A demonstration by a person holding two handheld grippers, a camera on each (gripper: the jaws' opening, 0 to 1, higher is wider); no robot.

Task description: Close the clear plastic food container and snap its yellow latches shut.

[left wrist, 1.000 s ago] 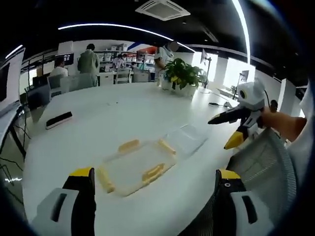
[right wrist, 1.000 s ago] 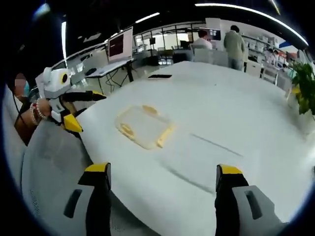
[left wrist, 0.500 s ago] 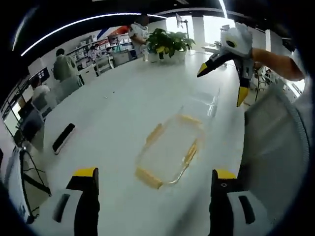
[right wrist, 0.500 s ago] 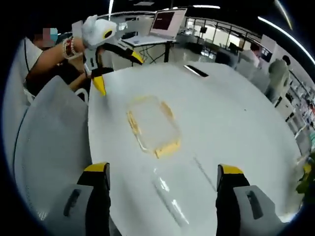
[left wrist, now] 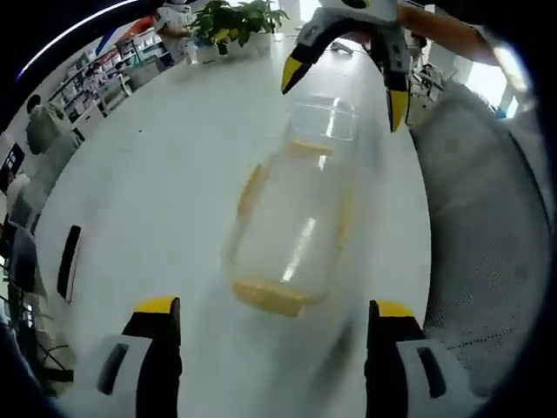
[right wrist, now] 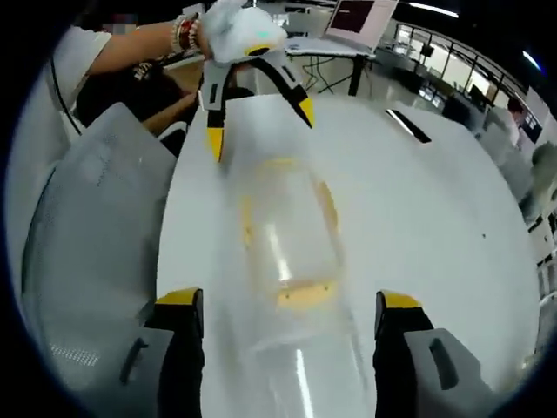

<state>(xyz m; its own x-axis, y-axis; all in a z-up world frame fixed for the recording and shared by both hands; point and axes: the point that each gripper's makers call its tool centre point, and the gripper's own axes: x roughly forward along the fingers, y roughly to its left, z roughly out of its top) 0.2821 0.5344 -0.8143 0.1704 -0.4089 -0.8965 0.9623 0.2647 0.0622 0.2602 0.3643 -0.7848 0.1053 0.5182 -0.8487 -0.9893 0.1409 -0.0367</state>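
Seeing both grippers spread wide, nothing held. Left gripper (left wrist: 265,318): its yellow-tipped fingers (left wrist: 157,306) frame the clear plastic food container (left wrist: 291,231), which lies flat on the white counter (left wrist: 148,174) just ahead of the tips, between them. Nearest yellow latch (left wrist: 268,296) sits just past the fingers, roughly centred in the gap; side latches run along the long edges, blurred. Beyond the far end of the container I see the clear lid (left wrist: 324,120) lying on the counter, touching or just beside the far latch, can't tell which. Right gripper (left wrist: 346,63) comes in at the far end, fingers wide, tips either side of the lid.

From the right gripper (right wrist: 289,305) it's the mirror: lid (right wrist: 291,366) lies between its fingers (right wrist: 178,298), container (right wrist: 287,228) just ahead, yellow latch (right wrist: 305,294) at the near end. Left gripper (right wrist: 258,106) hangs at the far end, wide, held by a hand (right wrist: 209,30) with a beaded bracelet (right wrist: 183,33). Grey mesh chair back (right wrist: 96,226) beside the counter (right wrist: 435,200) edge. Black flat device (left wrist: 70,261) lies well apart on the counter. Potted plant (left wrist: 231,16) at the far edge.
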